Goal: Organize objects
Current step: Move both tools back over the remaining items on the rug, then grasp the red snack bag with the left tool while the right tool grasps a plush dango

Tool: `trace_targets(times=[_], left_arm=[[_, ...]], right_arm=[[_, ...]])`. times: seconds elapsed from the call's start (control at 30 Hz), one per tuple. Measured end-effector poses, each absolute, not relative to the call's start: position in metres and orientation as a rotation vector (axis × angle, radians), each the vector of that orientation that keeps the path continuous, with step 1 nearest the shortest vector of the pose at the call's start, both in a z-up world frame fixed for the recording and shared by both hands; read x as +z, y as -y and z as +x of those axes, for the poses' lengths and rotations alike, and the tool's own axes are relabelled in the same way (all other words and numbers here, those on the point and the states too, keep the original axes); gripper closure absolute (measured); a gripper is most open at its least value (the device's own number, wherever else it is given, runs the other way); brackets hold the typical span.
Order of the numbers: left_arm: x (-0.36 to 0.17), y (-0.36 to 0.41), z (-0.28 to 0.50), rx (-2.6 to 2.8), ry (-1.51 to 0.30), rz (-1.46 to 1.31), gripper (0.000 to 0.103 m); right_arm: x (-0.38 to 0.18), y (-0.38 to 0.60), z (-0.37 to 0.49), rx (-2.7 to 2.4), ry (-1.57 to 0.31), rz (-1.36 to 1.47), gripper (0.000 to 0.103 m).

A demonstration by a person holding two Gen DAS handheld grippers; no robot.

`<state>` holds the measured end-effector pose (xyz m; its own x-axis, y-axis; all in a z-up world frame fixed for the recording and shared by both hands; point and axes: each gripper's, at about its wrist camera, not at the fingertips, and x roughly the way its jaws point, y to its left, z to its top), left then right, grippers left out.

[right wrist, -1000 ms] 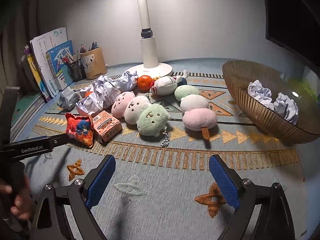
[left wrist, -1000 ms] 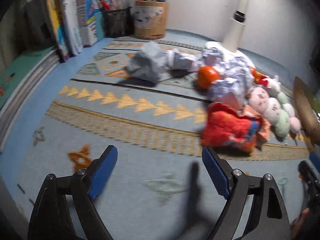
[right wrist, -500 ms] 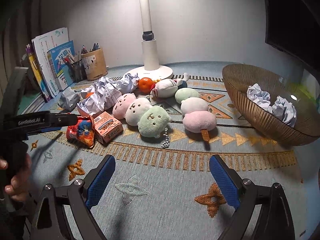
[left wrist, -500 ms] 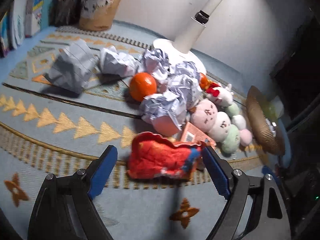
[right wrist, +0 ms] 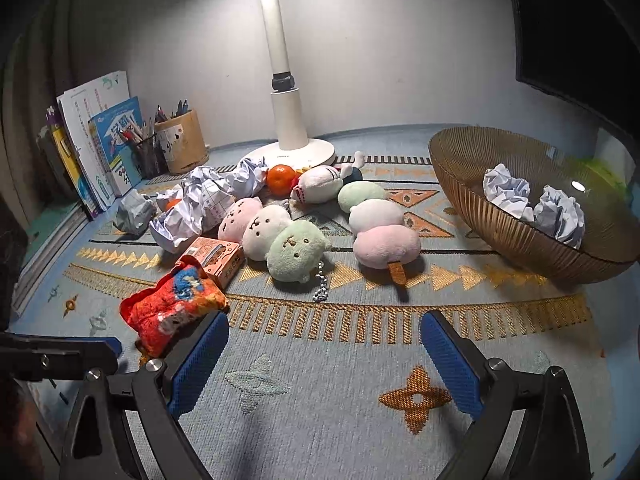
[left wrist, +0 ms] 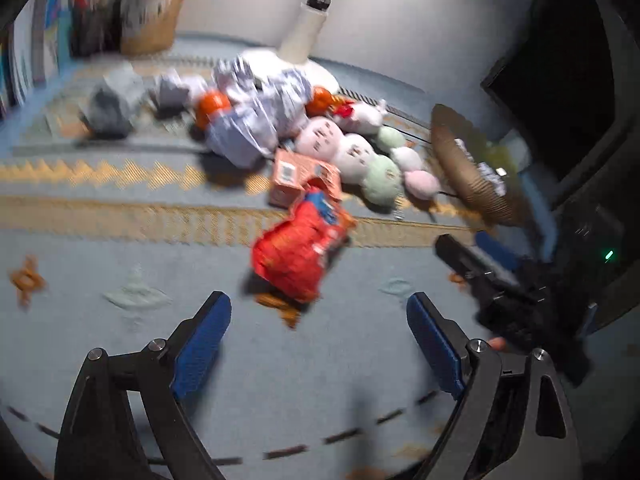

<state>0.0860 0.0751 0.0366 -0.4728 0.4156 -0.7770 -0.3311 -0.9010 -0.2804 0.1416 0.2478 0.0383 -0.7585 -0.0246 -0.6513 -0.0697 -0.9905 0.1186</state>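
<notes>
My left gripper point(left wrist: 318, 338) stands wide open and empty, as does my right gripper point(right wrist: 324, 354). The brown bowl point(right wrist: 516, 216), at right of frame, holds two paper balls. The red snack bag point(left wrist: 300, 252) lies mid-frame, touching the orange box point(left wrist: 300, 176). Risk: the left view is blurred, so a hasty close may pinch only loose foil or drag the box.
</notes>
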Motion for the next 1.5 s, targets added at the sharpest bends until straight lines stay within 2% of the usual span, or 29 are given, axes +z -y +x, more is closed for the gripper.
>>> trace_targets(times=[0.07, 0.17, 0.27, 0.33, 0.4, 0.43, 0.47, 0.5, 0.53, 0.57, 0.6, 0.63, 0.67, 0.77, 0.9, 1.0, 1.1, 1.3, 1.47, 1.5], left_arm=[[0.041, -0.089, 0.084, 2.42, -0.056, -1.263, 0.012], [0.038, -0.116, 0.072, 2.4, -0.212, -1.23, 0.012], [0.017, -0.126, 0.054, 2.376, -0.377, -1.255, 0.012], [0.004, -0.127, 0.048, 2.399, -0.478, -1.251, 0.011], [0.006, -0.118, 0.045, 2.388, -0.378, -1.211, 0.013], [0.006, -0.115, 0.042, 2.374, -0.323, -1.226, 0.019], [0.006, -0.112, 0.039, 2.361, -0.284, -1.238, 0.026], [0.006, -0.11, 0.037, 2.35, -0.269, -1.241, 0.044], [0.007, -0.109, 0.038, 2.355, -0.286, -1.226, 0.057], [0.008, -0.108, 0.04, 2.347, -0.298, -1.219, 0.06], [0.009, -0.106, 0.041, 2.335, -0.294, -1.214, 0.068], [0.011, -0.102, 0.043, 2.33, -0.279, -1.21, 0.07], [0.012, -0.097, 0.042, 2.329, -0.253, -1.212, 0.071], [0.015, -0.073, 0.045, 2.335, -0.133, -1.245, 0.071], [0.017, -0.062, 0.059, 2.359, -0.08, -1.217, 0.071], [0.014, -0.058, 0.064, 2.371, -0.062, -1.244, 0.071], [0.011, -0.056, 0.067, 2.379, -0.029, -1.251, 0.071], [0.014, -0.048, 0.072, 2.392, 0.055, -1.254, 0.071], [0.009, -0.062, 0.072, 2.428, -0.054, -1.242, 0.068], [0.007, -0.062, 0.071, 2.425, -0.051, -1.254, 0.063]], right_arm=[[0.038, -0.251, 0.139, 2.918, -0.245, -1.104, 0.007], [0.037, -0.256, 0.134, 2.972, -0.314, -1.193, 0.007], [0.046, -0.273, 0.127, 3.063, -0.467, -1.32, 0.007], [0.067, -0.277, 0.121, 3.125, -0.408, -1.346, 0.007], [0.082, -0.273, 0.109, 3.164, -0.265, -1.382, 0.007], [0.085, -0.269, 0.101, 3.155, -0.193, -1.37, 0.007], [0.086, -0.264, 0.092, 3.144, -0.116, -1.37, 0.007], [0.083, -0.256, 0.081, 3.145, -0.05, -1.398, 0.007], [0.078, -0.25, 0.07, 3.142, -0.007, -1.44, 0.007], [0.071, -0.242, 0.06, 3.127, 0.04, -1.477, 0.008], [0.064, -0.235, 0.05, 3.114, 0.097, -1.505, 0.018], [0.059, -0.229, 0.043, 3.109, 0.159, -1.522, 0.033], [0.055, -0.224, 0.037, 3.105, 0.232, -1.521, 0.036], [0.046, -0.208, 0.03, 3.116, 0.486, -1.509, 0.037], [0.027, -0.199, 0.013, 3.052, 0.633, -1.562, 0.037], [0.017, -0.203, 0.005, 3.042, 0.538, -1.617, 0.046], [0.026, -0.214, 0.019, 3.065, 0.357, -1.594, 0.054], [0.054, -0.257, 0.084, 2.901, -0.224, -1.55, 0.054], [0.039, -0.268, 0.13, 2.804, -0.45, -1.466, 0.051], [0.038, -0.268, 0.134, 2.805, -0.459, -1.455, 0.048]])
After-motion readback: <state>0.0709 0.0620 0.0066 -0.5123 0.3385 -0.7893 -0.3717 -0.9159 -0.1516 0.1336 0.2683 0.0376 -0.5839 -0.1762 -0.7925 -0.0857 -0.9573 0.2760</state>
